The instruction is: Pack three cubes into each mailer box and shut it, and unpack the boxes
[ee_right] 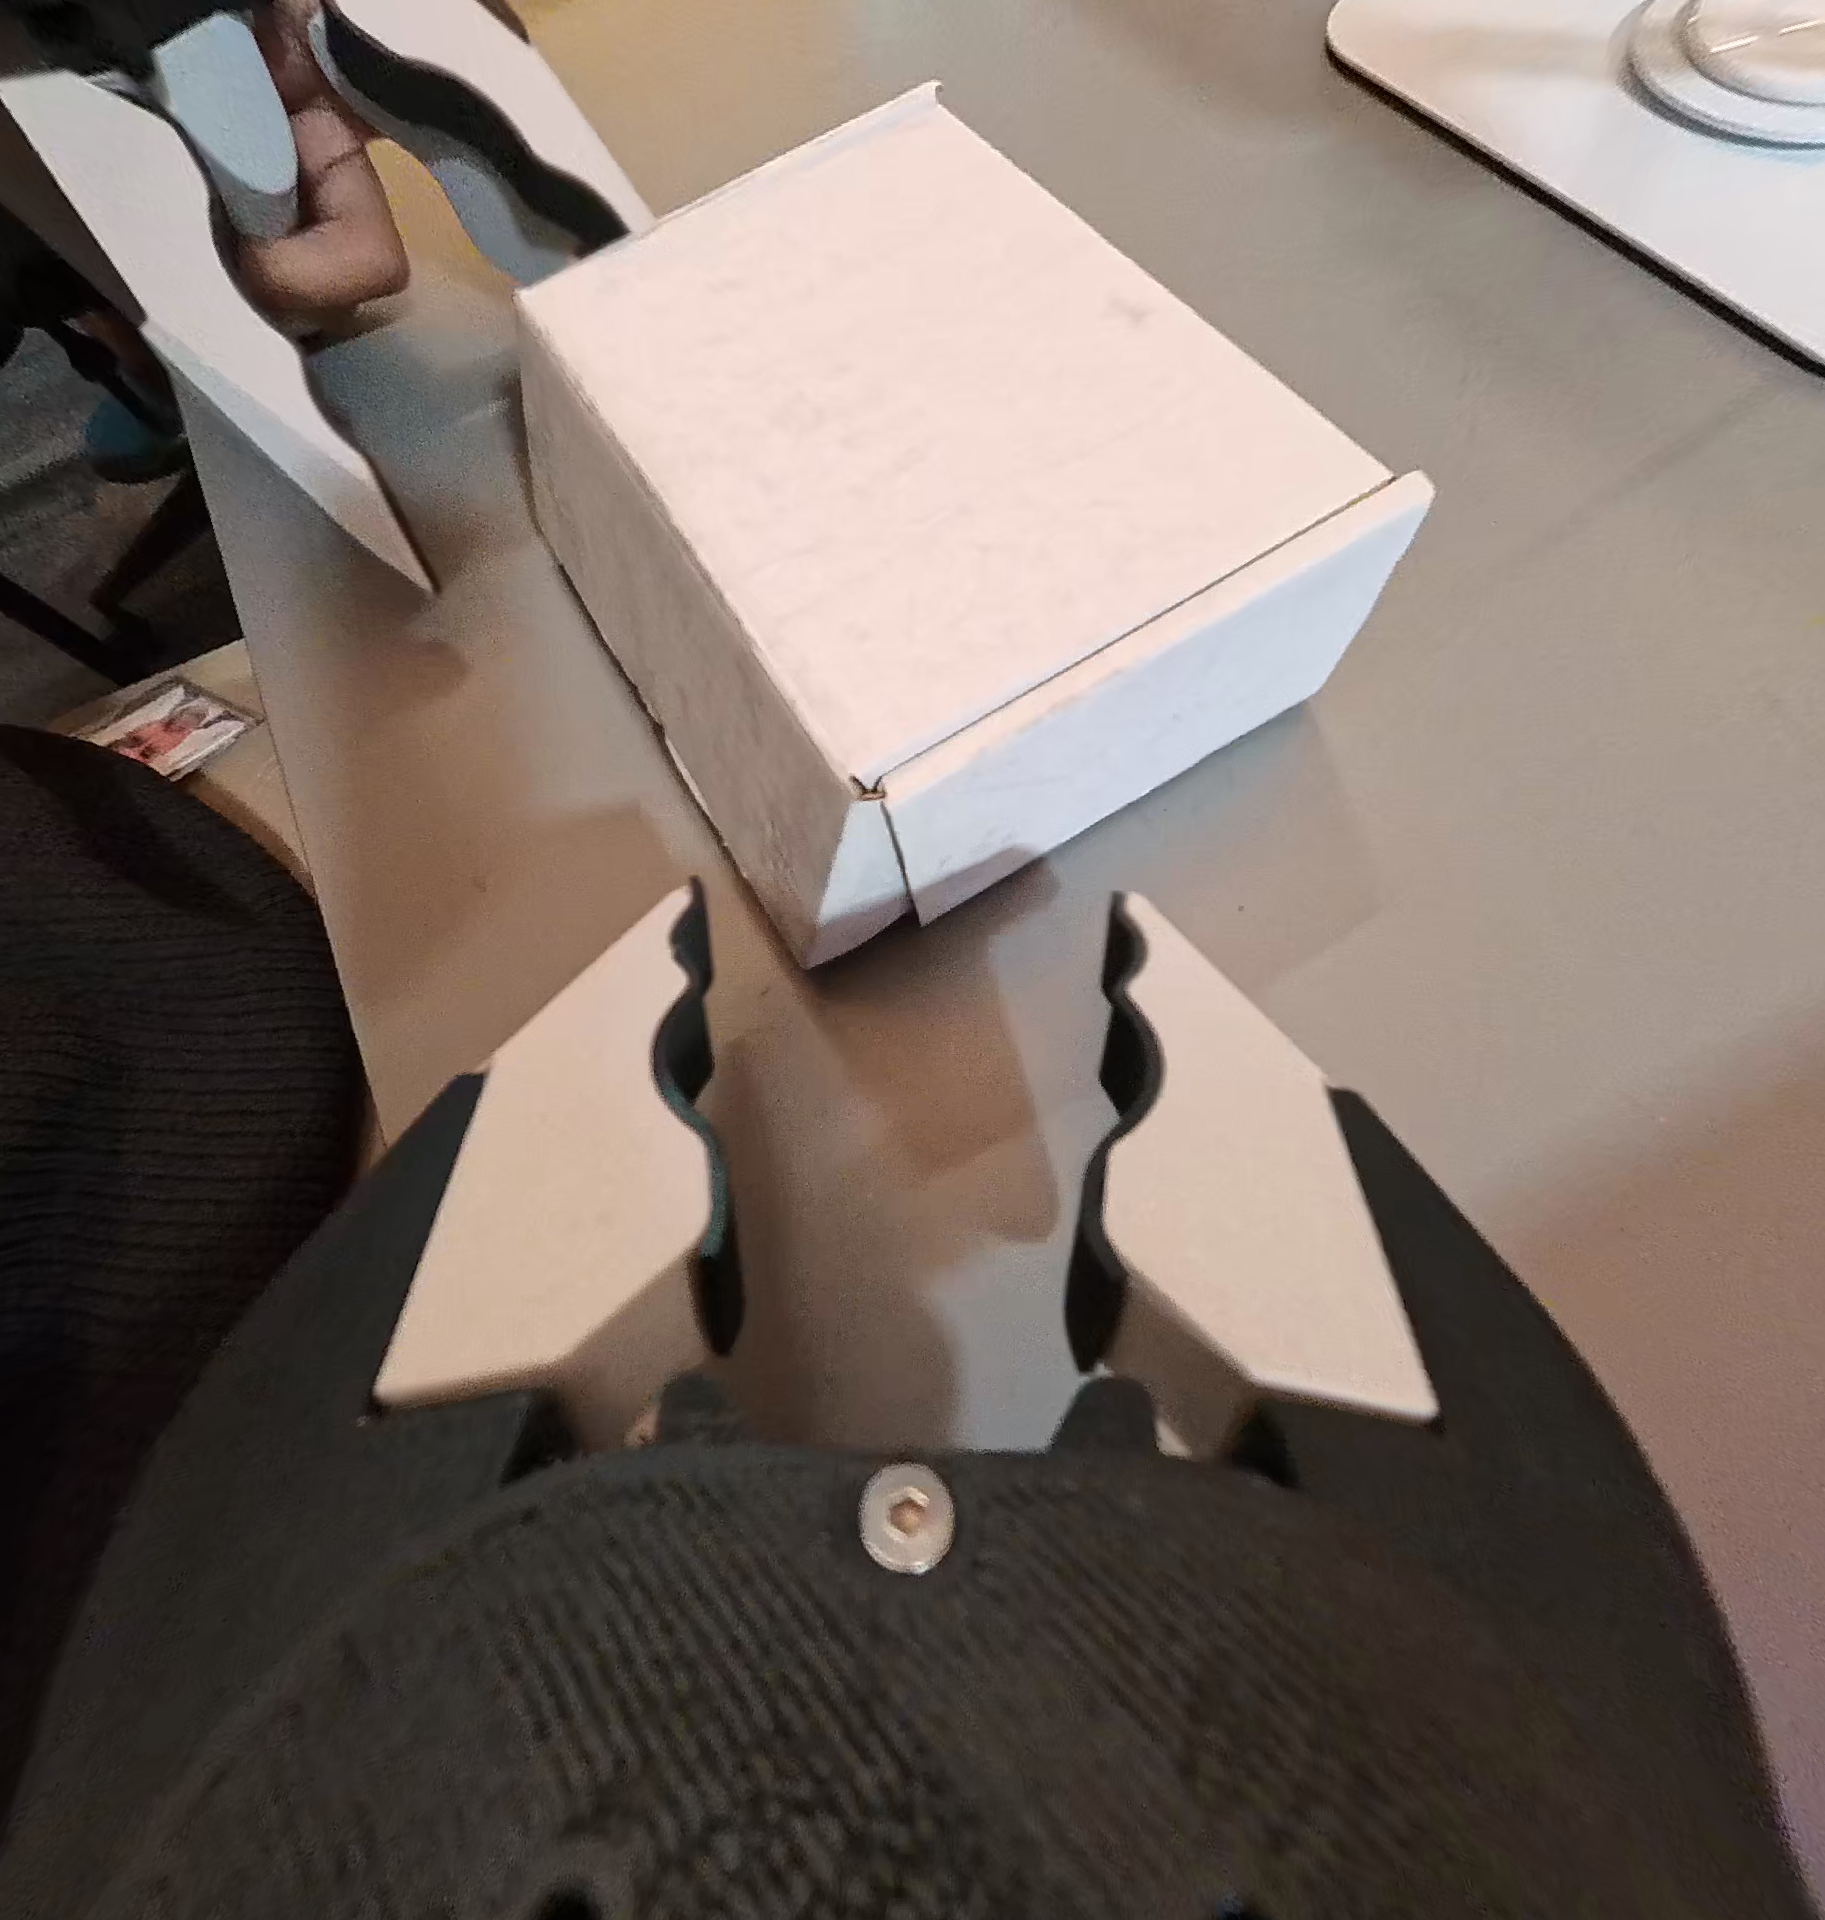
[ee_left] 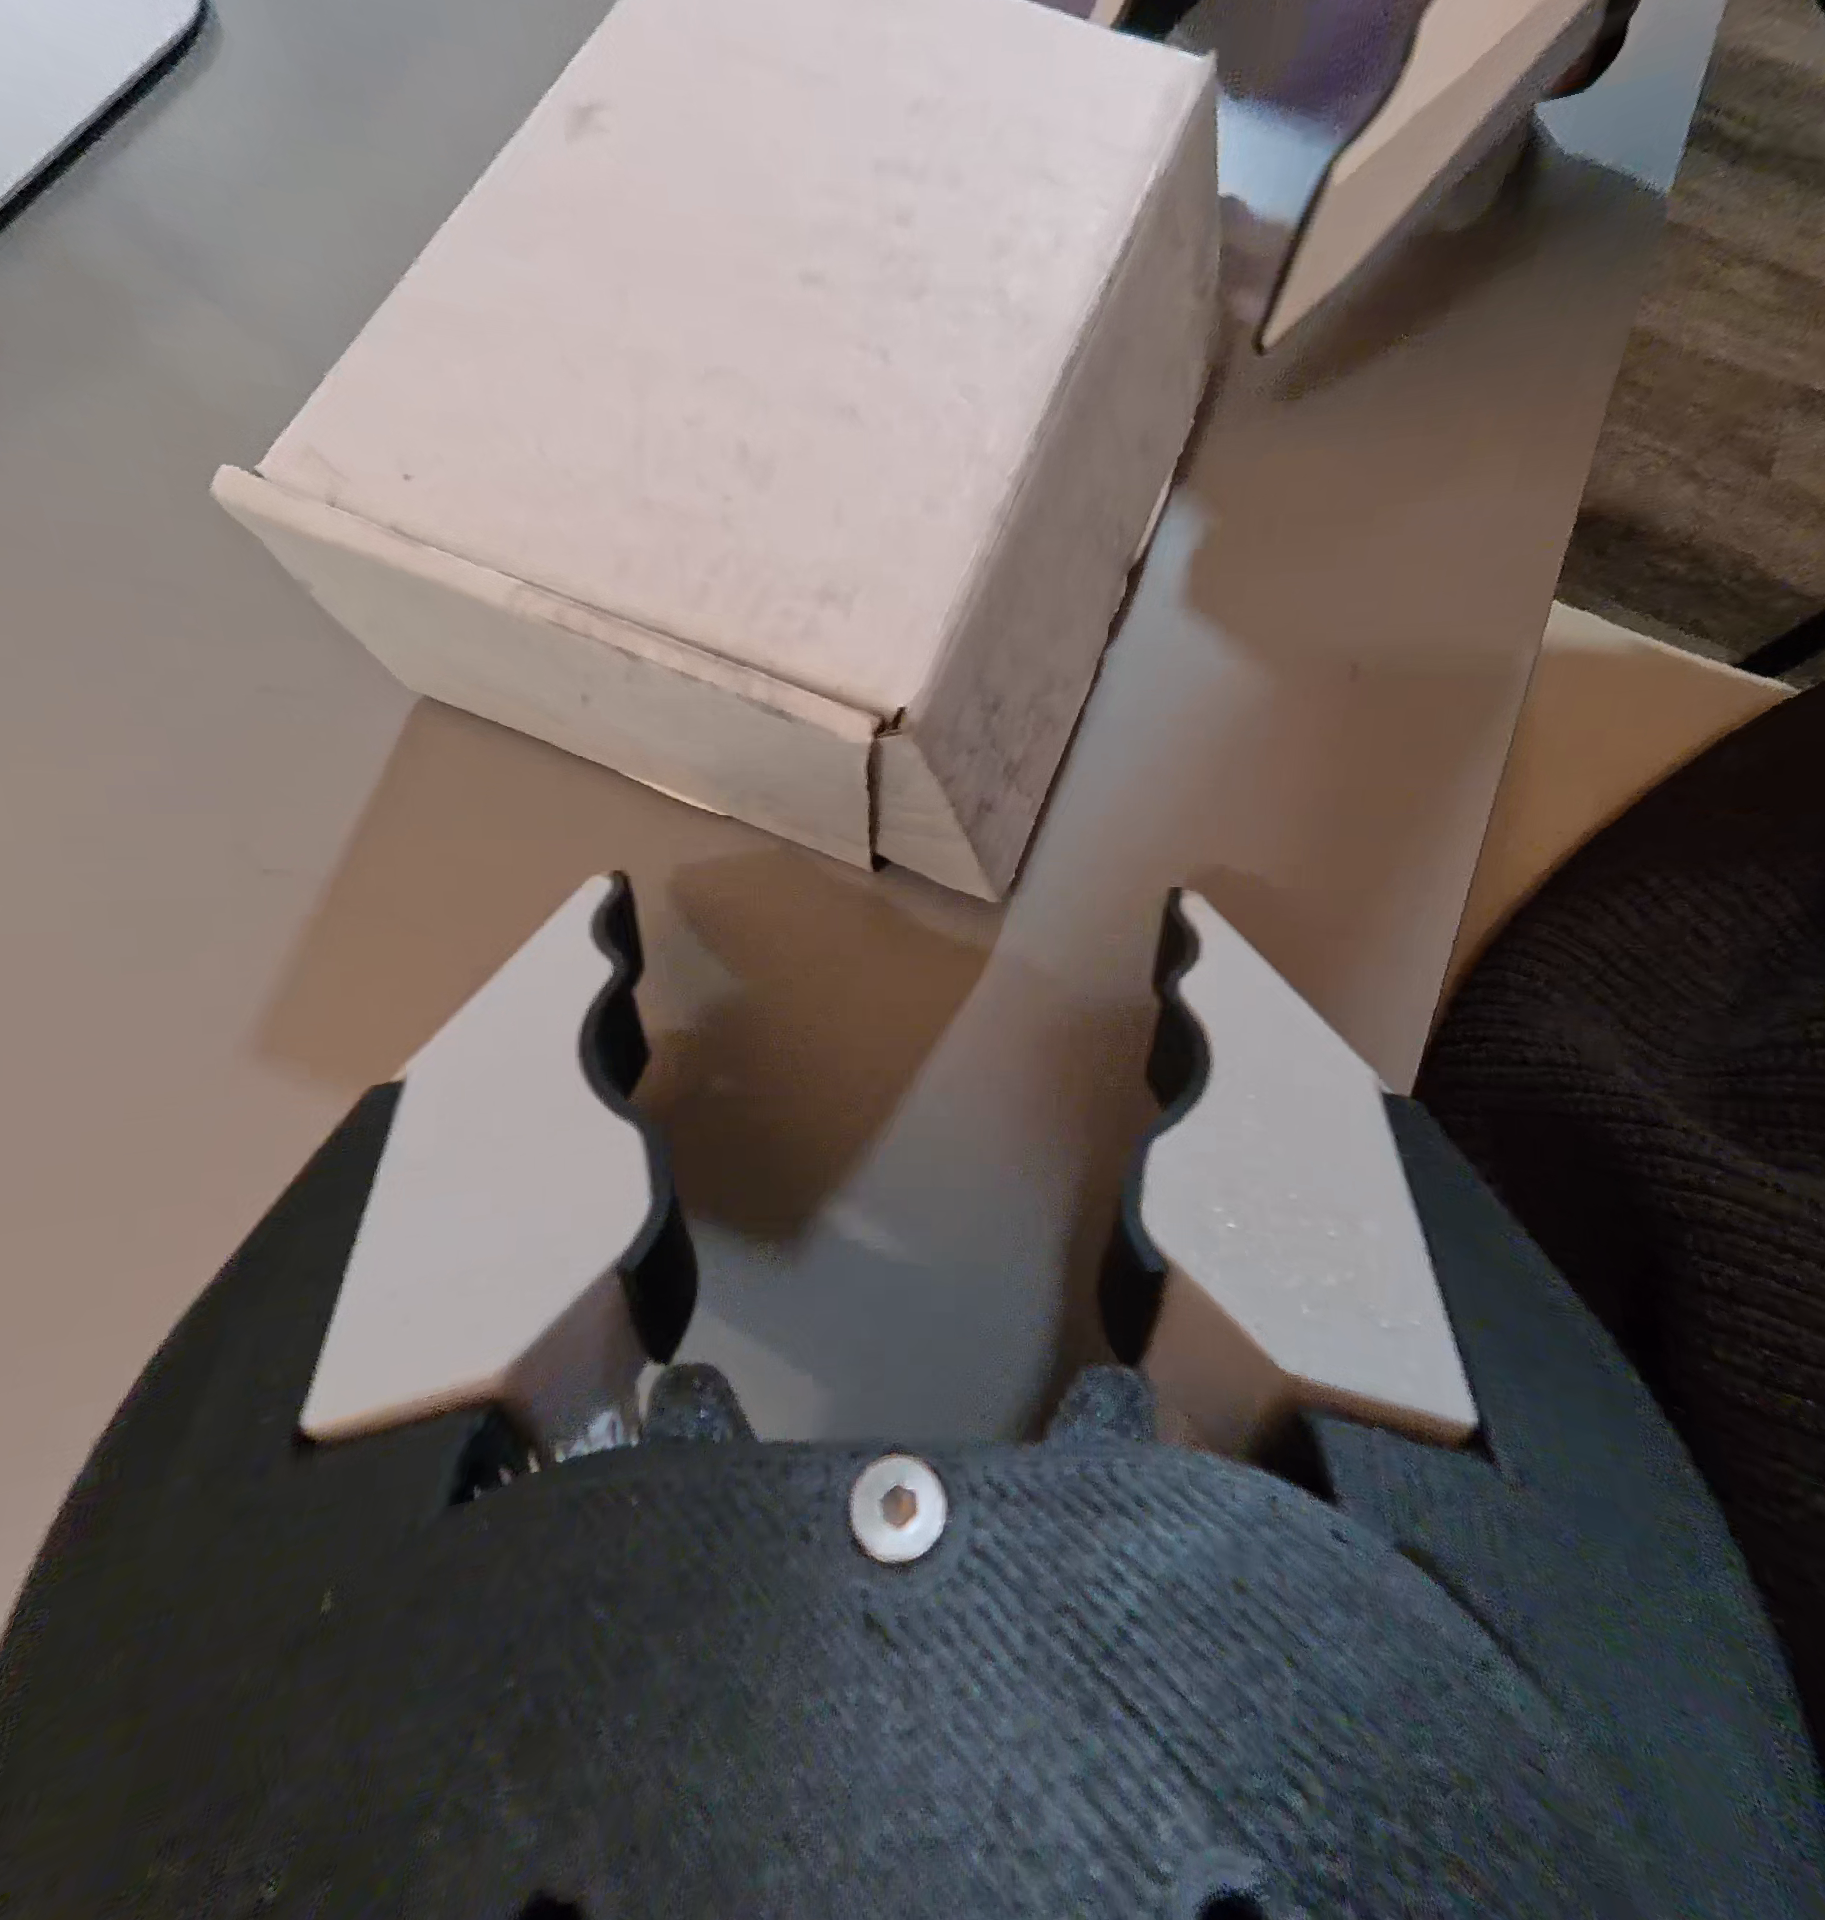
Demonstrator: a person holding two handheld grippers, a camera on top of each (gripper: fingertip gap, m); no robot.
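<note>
While the white mailer box (ee_left: 742, 416) sits shut on the grey table (ee_left: 108, 727), the likeliest trouble is a push instead of a pry — a light cardboard box on a smooth top would probably skid or spin if a finger caught its front flap off-centre, and nothing braces it. Its lid lies flat with the front flap tucked down; whether cubes are inside cannot be told, since none show.

Both tools hover just short of the box, touching nothing. The left gripper (ee_left: 897, 894) has its jaws spread wide and empty, pointed at the near corner from one side. The right gripper (ee_right: 903, 904) is likewise spread and empty, aimed at the same corner from the other side, so the two approach in a shallow V. Both tilt downward toward the tabletop, held near the person's dark-sleeved body. A white mat (ee_right: 1635, 177) with a clear dish — rather blurred — lies well apart beyond the box.
</note>
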